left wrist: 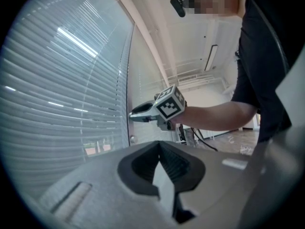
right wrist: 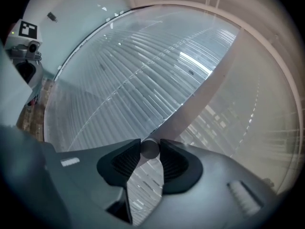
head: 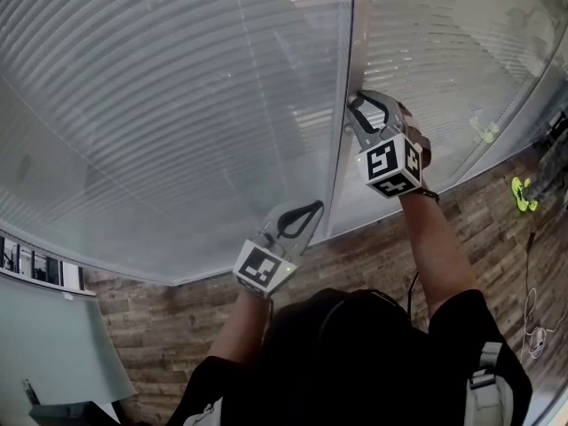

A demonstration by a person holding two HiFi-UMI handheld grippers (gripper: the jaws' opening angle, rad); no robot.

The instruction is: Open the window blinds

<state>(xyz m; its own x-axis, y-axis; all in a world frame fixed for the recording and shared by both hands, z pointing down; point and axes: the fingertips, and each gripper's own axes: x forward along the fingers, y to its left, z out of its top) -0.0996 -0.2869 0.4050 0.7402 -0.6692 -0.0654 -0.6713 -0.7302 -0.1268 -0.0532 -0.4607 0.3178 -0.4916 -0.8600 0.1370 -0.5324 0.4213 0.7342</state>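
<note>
Closed horizontal blinds cover the big left pane, and a second set covers the pane to the right of the pale window post. My right gripper is raised against that post. In the right gripper view its jaws are shut on the round tilt wand, which shows end-on between the ribbed pads. My left gripper hangs lower and to the left, short of the blinds, its jaws shut with nothing in them. The left gripper view shows the right gripper at the blinds' edge.
A wood-plank floor runs under the window. A neon green object and a thin cable lie on it at the right. A pale grey panel stands at the lower left.
</note>
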